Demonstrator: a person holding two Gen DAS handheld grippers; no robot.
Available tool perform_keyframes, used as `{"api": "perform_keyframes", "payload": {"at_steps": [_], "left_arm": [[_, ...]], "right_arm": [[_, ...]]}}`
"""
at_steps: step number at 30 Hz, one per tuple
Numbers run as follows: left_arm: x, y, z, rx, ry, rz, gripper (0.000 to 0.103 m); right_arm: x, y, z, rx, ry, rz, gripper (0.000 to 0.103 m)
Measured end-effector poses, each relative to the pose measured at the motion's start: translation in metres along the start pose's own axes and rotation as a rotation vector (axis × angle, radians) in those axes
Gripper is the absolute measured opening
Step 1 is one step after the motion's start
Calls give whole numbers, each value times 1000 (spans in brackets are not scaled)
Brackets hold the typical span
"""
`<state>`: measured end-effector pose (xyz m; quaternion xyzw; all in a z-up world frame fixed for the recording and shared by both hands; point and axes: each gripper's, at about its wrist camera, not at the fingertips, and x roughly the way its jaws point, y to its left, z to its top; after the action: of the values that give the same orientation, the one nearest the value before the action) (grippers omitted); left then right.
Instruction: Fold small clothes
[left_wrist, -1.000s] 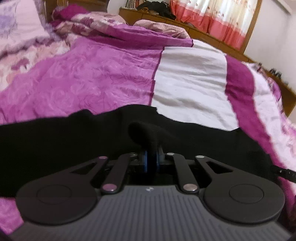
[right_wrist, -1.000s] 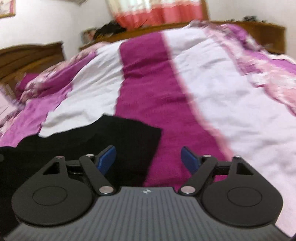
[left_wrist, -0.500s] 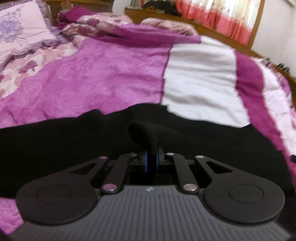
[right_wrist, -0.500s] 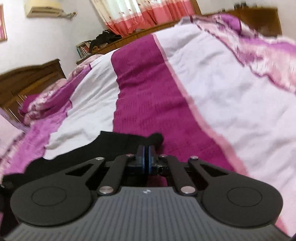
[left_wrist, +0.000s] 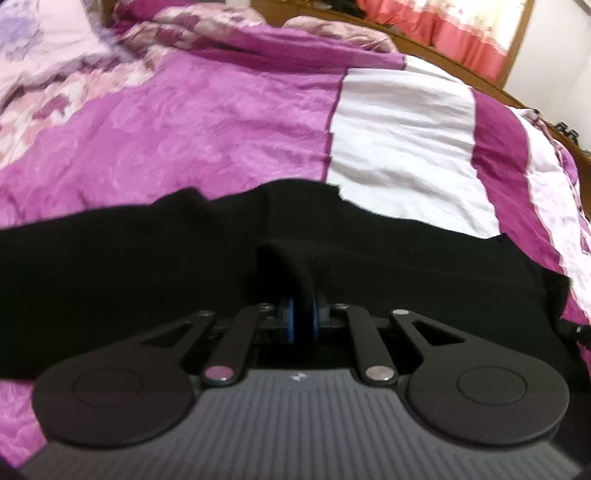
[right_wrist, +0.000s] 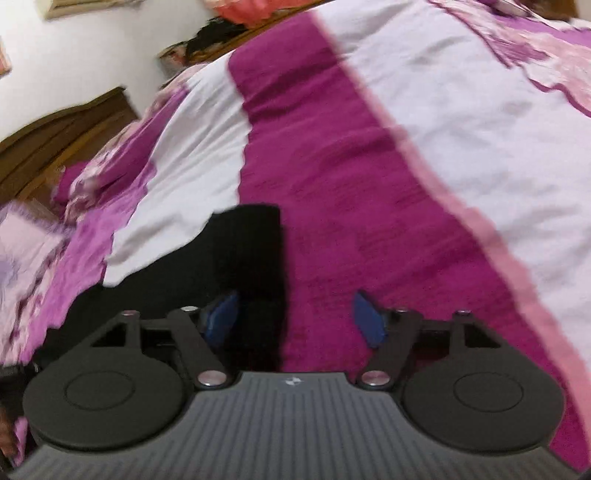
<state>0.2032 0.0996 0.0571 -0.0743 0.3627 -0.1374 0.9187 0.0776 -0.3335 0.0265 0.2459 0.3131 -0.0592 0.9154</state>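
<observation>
Left wrist view: left gripper (left_wrist: 303, 319) clamped on a raised pinch of the black garment (left_wrist: 129, 266), which lies spread across the bedspread (left_wrist: 207, 122). Right wrist view: right gripper (right_wrist: 295, 317) wide open, nothing held, poised just over the garment's corner, garment (right_wrist: 247, 254) flat on bedspread (right_wrist: 369, 177). Judgement: fold barely begun; no folded layer visible, both corners still to be carried over.

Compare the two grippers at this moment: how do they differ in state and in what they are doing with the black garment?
The left gripper is shut, pinching a fold of the black garment; the right gripper is open and holds nothing. The left one sits over the garment's middle; the right one straddles the garment's edge. Both have blue pads and point across the bedspread.
</observation>
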Motion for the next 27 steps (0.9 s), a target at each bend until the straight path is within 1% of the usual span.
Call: {"api": "perform_keyframes", "payload": {"at_steps": [1,3,5,8,10,11,13,14,15,16,17,18,19,20,23,25,27], "left_arm": [[-2,-1,0,-2,-13,-7,11],[-7,-3,0,-2,-41,-29,10],[-9,-5,0,2,-55,-35,10],[-12,-7,0,-7,-69,-27,10],[-11,-7,1,8,-55,-14,11],[-10,-7,1,9,-47,1,11],[-7,-3,0,2,-35,11,12],[-6,-1,0,-5,-26,13,12],[-5,0,-1,-9,-23,14,12],[-5,2,-2,-11,-22,14,12],[-6,3,-3,-10,-21,13,12],[-6,3,-4,-8,-21,14,12],[-7,4,-4,-7,-23,10,12],[-8,4,-5,-6,-26,7,12],[-12,4,-5,-7,-39,1,12],[-14,5,-4,-21,-44,-9,11],[-16,6,-3,-41,-48,-19,11]], "right_arm": [[-2,1,2,6,1,-6,2],[-13,2,4,-43,-61,-57,1],[-19,-3,10,-40,-98,-101,0],[-22,-17,18,-9,-132,-163,0],[-25,-25,21,3,-159,-208,0],[-25,-28,22,15,-154,-193,0],[-20,-27,25,47,-74,-118,1],[-15,-24,24,59,-23,-99,7],[-12,-21,23,68,5,-85,21],[-9,-19,20,81,24,-50,29],[-7,-16,17,90,37,-15,49],[-5,-14,14,86,55,11,65],[-3,-11,13,69,70,33,70],[-3,-7,11,44,72,46,73],[-7,-2,9,-6,63,47,73],[-15,-2,12,10,27,30,73],[-25,-1,17,4,-36,-9,75]]}}
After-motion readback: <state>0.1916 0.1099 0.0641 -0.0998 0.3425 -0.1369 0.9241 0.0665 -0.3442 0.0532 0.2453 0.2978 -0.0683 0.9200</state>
